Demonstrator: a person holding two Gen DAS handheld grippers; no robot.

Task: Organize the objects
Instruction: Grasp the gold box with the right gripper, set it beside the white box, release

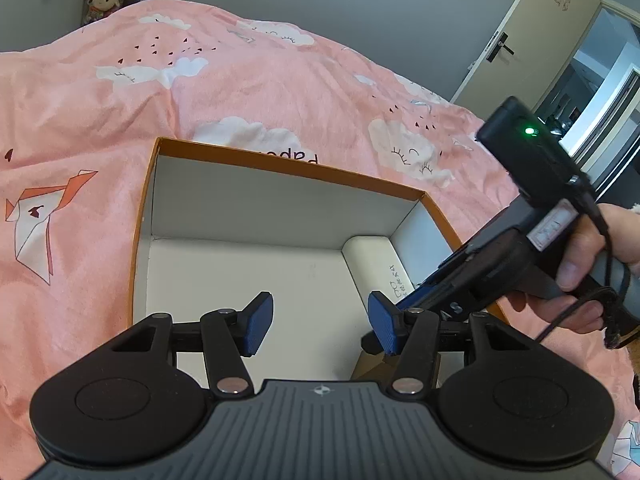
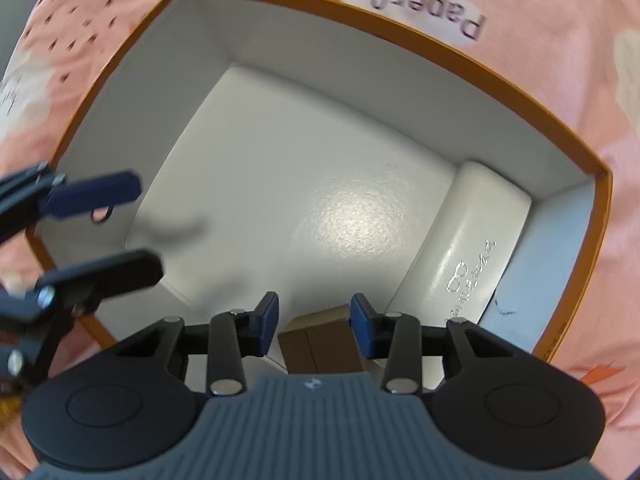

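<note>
Pink bedspread (image 1: 260, 92), one orange-rimmed box (image 2: 400, 24), one white case (image 2: 472, 248), one brown carton (image 2: 320, 340) between right gripper (image 2: 314, 320) parted jaws, left gripper (image 1: 320, 320) apart.

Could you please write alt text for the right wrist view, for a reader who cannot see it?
The right gripper points down into an orange-rimmed box on pink bedding, a small brown carton between its blue pads. A white glasses case lies along the box's right wall, and the left gripper reaches in from the left.
</note>
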